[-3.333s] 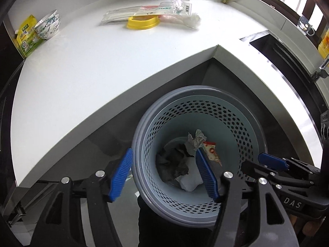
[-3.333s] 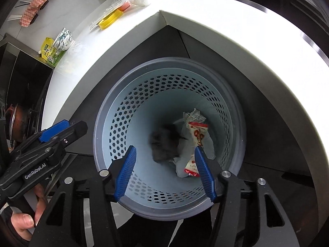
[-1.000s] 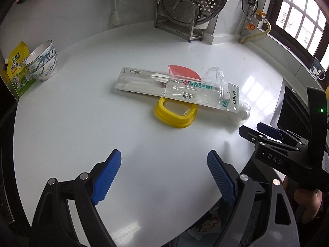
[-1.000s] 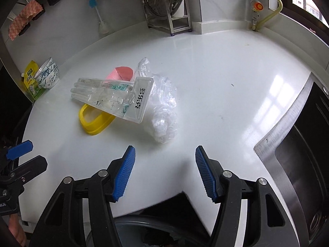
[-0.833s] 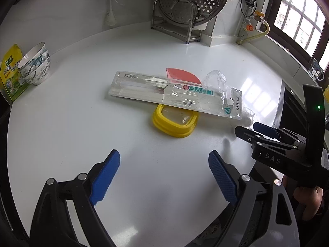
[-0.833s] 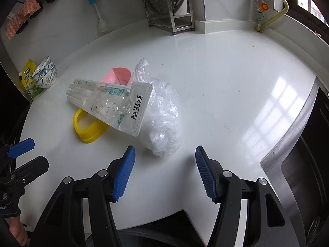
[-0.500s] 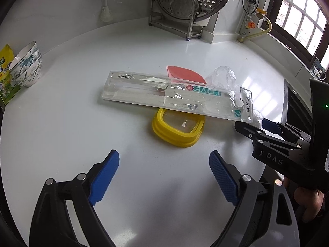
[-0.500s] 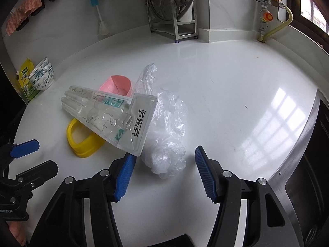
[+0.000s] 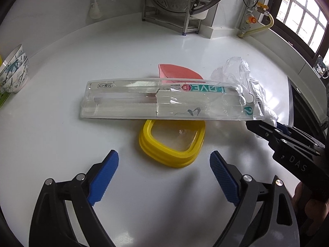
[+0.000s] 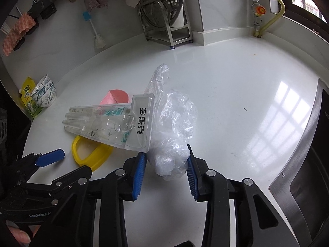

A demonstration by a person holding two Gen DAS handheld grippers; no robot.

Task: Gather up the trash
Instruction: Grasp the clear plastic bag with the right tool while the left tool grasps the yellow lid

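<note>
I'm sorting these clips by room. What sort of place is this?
Most likely a home kitchen: a white counter with a metal rack holding a steamer tray, stacked bowls by the wall, and a dish brush hanging there.

Bright, even daylight, entering from the window [image 9: 304, 20] at upper right in the left wrist view. Glossy white counter [image 10: 236, 94] mirroring the window grid as a pale glare patch at right in the right wrist view. Shadows soft and short: faint grey under the yellow lid [image 9: 172, 142] and below the left tongs [image 9: 162, 170]. Highlights scattered across the clear plastic bag [image 10: 174, 127]. Strong fisheye bowing throughout, straight edges curved, corners vignetted to black. Focus sharp at centre, slightly softer toward the rim. No motion blur.
</note>
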